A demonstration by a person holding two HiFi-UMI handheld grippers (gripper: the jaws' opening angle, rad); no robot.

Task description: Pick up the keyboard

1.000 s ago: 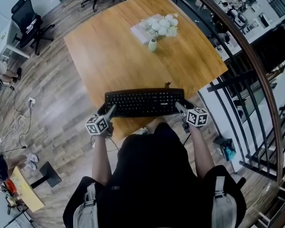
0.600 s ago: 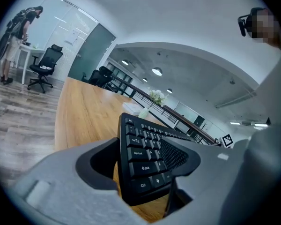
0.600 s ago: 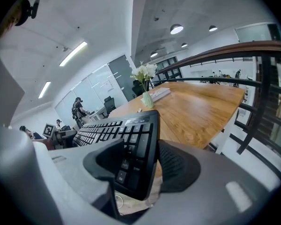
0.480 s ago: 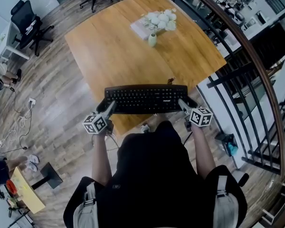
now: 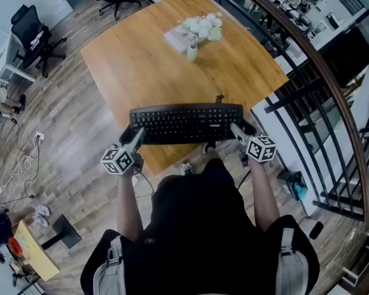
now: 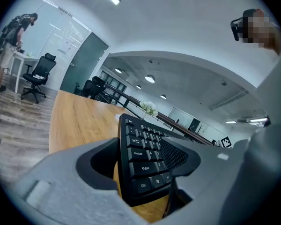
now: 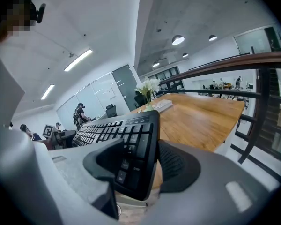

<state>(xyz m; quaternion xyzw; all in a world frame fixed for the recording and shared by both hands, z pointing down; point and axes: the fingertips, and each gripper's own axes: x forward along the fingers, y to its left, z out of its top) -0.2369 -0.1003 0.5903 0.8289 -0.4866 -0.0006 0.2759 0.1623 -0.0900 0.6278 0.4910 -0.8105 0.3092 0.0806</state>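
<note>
Left gripper (image 5: 137, 141) jaws clamp the keyboard (image 5: 186, 123) at its left end, right gripper (image 5: 237, 133) jaws clamp its right end. Keyboard spans between the 2 jaw pairs, at the desk (image 5: 147, 60) near edge.

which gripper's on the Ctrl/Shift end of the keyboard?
The left gripper: its jaws clamp the keyboard at the end where the Ctrl, Shift and Caps Lock keys show. The right gripper clamps the opposite end, on the railing side.

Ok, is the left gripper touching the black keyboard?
Touching. The left gripper view shows the left gripper clamped on one end of the black keyboard, a jaw against each face.
</note>
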